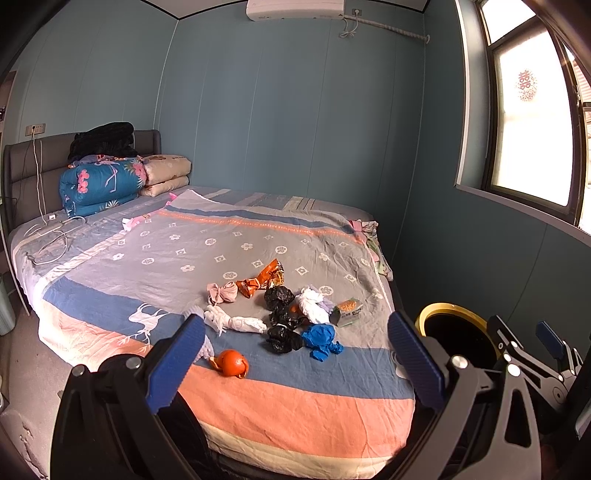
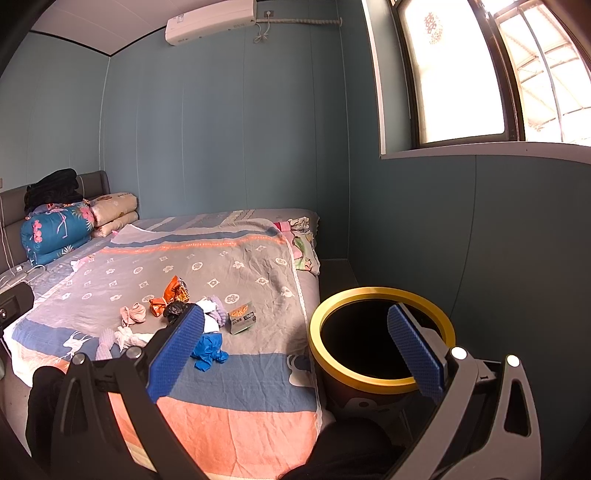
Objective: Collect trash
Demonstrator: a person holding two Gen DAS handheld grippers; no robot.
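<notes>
Blue-padded, both the left gripper (image 1: pixel 295 363) and right gripper (image 2: pixel 295 354) hang empty, fingers apart. Trash pile (image 1: pixel 280 314) lies beyond on the bed (image 1: pixel 295 406); bin (image 2: pixel 382 339) stands alongside. Collecting looks unstarted; next, reach for orange peel (image 1: pixel 231 363).

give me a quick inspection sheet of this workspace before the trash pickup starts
surface: bed with striped patterned blanket, wrinkled
job's things: trash pile mid-bed, including orange peel, blue glove, orange snack wrapper, small carton; bin with gold rim on the floor beside the bed, interior too dark to judge
clutter: folded quilts and dark clothes at the headboard
grippers: left gripper open, empty; right gripper open, empty, one finger over the bin
cables: white charger cable from wall socket onto the bed
surroundings: blue walls, air conditioner, window
</notes>
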